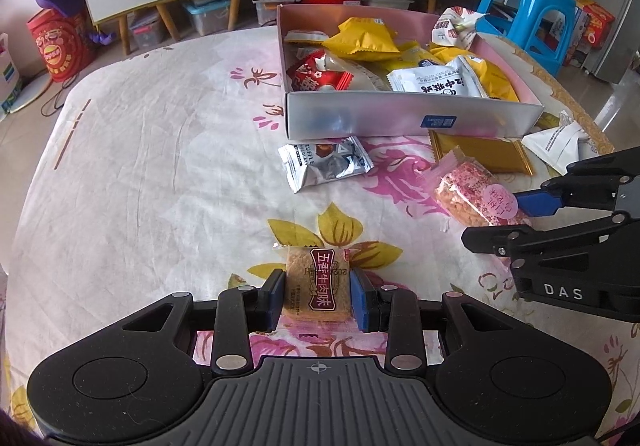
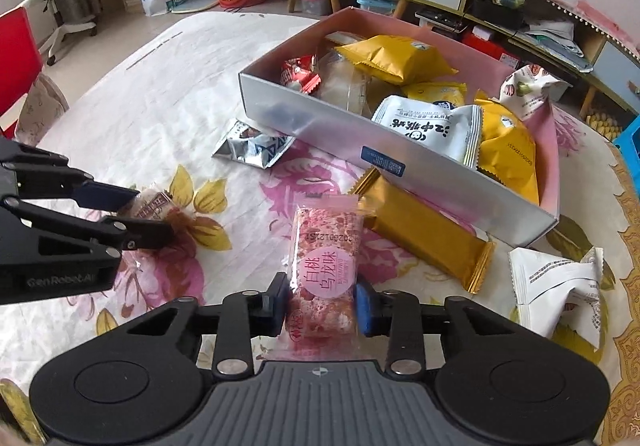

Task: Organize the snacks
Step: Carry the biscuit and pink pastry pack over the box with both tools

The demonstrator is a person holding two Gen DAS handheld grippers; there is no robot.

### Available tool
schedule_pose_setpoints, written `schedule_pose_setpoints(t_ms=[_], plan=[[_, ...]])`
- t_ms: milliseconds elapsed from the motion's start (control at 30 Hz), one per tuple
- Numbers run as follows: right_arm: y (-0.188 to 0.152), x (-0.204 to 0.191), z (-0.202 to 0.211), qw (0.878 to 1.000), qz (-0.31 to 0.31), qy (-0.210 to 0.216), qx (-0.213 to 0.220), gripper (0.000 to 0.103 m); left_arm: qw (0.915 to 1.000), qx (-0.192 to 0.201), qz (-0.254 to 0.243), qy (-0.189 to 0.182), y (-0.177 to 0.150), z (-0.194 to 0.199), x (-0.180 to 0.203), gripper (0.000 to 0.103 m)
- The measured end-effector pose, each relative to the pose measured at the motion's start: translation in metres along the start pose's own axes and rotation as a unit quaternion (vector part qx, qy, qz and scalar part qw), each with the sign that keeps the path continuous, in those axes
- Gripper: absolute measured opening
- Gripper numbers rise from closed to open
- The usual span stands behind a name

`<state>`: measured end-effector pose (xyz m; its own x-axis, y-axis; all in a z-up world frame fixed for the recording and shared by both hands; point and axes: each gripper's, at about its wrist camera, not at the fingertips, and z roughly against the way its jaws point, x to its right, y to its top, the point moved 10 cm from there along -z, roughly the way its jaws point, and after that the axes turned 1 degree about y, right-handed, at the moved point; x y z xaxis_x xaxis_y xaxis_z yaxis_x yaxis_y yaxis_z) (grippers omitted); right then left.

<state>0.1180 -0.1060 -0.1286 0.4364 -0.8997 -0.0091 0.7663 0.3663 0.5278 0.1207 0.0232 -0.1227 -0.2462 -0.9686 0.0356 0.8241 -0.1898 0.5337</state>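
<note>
With both fingers clamped, left gripper (image 1: 317,296) on biscuit (image 1: 316,288), right gripper (image 2: 322,304) on pink bar (image 2: 325,270), we lift straight, then clear the box (image 2: 400,166) wall.

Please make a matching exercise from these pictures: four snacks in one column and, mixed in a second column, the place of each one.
1. brown cracker pack
2. pink rice bar
3. silver packet
4. red packet

A. inside the box
B. between the right gripper pads
C. on the cloth, in front of the box
D. between the left gripper pads

Pairs: 1-D, 2-B, 3-C, 4-A
</note>
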Motion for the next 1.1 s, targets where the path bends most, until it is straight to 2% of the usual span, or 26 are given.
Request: schedule_pose_setpoints(t_ms=[133, 267, 567, 800, 1100], plan=[[0.004, 0.000, 0.007, 1.000, -0.008, 0.011, 0.004, 0.024, 1.0000, 0.004, 0.004, -0.003, 0.005, 0.004, 0.000, 0.031], [0.018, 0.006, 0.026, 0.999, -0.033, 0.024, 0.029, 0.024, 0.9995, 0.024, 0.016, -0.010, 0.021, 0.015, 0.001, 0.031], [0.046, 0.050, 0.051, 0.991, -0.114, 0.011, 0.074, 0.024, 0.9972, 0.059, 0.039, -0.024, 0.063, 0.021, 0.006, 0.031], [0.068, 0.082, 0.046, 0.979, -0.178, 0.008, 0.101, 0.024, 0.9941, 0.086, 0.055, -0.037, 0.099, 0.008, 0.018, 0.031], [0.087, 0.104, 0.021, 0.969, -0.214, 0.011, 0.119, 0.024, 0.9918, 0.105, 0.059, -0.042, 0.129, -0.025, 0.039, 0.031]])
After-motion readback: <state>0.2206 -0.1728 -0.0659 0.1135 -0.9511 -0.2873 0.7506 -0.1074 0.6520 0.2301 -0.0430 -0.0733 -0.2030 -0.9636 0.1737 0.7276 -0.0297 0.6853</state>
